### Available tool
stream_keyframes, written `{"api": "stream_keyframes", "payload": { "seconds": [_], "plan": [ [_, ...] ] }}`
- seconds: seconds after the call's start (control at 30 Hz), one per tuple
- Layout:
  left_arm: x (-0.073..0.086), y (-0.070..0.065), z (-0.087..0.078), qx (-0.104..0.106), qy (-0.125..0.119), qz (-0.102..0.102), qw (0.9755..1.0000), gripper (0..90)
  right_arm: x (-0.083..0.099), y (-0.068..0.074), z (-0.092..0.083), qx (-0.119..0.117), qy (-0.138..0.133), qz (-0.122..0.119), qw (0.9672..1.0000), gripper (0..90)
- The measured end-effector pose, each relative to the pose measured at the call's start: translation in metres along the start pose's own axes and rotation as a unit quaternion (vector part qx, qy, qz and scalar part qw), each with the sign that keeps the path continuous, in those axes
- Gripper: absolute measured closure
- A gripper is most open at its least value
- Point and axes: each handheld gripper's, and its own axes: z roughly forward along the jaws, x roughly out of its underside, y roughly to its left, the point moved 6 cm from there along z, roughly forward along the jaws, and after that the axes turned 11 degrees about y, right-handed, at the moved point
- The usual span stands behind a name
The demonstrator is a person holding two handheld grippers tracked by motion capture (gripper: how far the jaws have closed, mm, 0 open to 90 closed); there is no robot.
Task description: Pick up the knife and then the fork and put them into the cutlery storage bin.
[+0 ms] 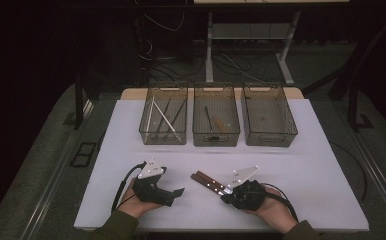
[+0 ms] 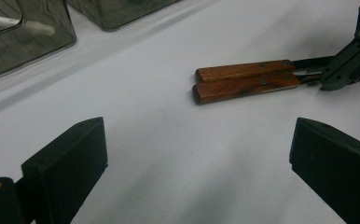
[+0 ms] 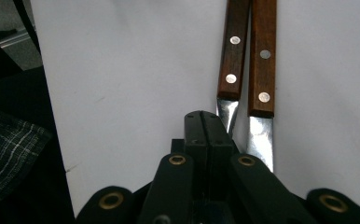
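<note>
**Two knives at the near edge, three bins beyond**

Nearest the person's side of the white table [image 1: 301, 150], the left hand-held gripper [image 1: 178, 191] rests low on the surface in the person's left hand [image 1: 138, 202], its jaws spread wide with nothing between them. Its own view looks across bare tabletop toward the two wooden-handled knives [image 2: 245, 80].

Just to the right, the right hand-held gripper [image 1: 227, 196] sits in the person's right hand [image 1: 273, 210]. Its jaws are pressed fully together, pad against pad, and hold nothing. Their tip lies just beside the steel blades [image 3: 257, 137], at the left blade's edge; whether it touches the metal cannot be told.

The knives lie flat, side by side, handles touching along their length, each handle set with round rivets. In the high view they slant from the right gripper up and to the left, handle ends pointing toward the table's middle.

Farther back stand three clear bins in a row. The left bin [image 1: 164, 135] holds long thin utensils, one of them white. The middle bin [image 1: 216, 135] holds a few pieces too small to identify. The right bin [image 1: 269, 134] stands at the far right.
</note>
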Motion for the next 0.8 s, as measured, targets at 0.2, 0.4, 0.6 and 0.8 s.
{"api": "stream_keyframes", "payload": {
  "seconds": [0.2,0.4,0.6,0.8],
  "plan": [
    [0.0,0.0,-0.001,0.001,-0.001,0.0,1.0,2.9,0.001,-0.003,-0.001,0.007,0.002,-0.002,1.0,90.0],
    [0.0,-0.001,-0.001,0.005,-0.001,0.014,0.9999,4.2,0.003,-0.007,-0.002,0.009,0.003,0.003,1.0,90.0],
    [0.003,0.001,-0.001,0.008,-0.005,0.026,0.9996,4.2,0.004,-0.009,-0.003,0.011,0.003,0.006,0.9999,90.0],
    [0.004,0.0,-0.001,0.015,-0.007,0.048,0.9987,4.5,0.005,-0.011,-0.004,0.012,0.002,0.007,0.9999,88.9]
  ]
}}
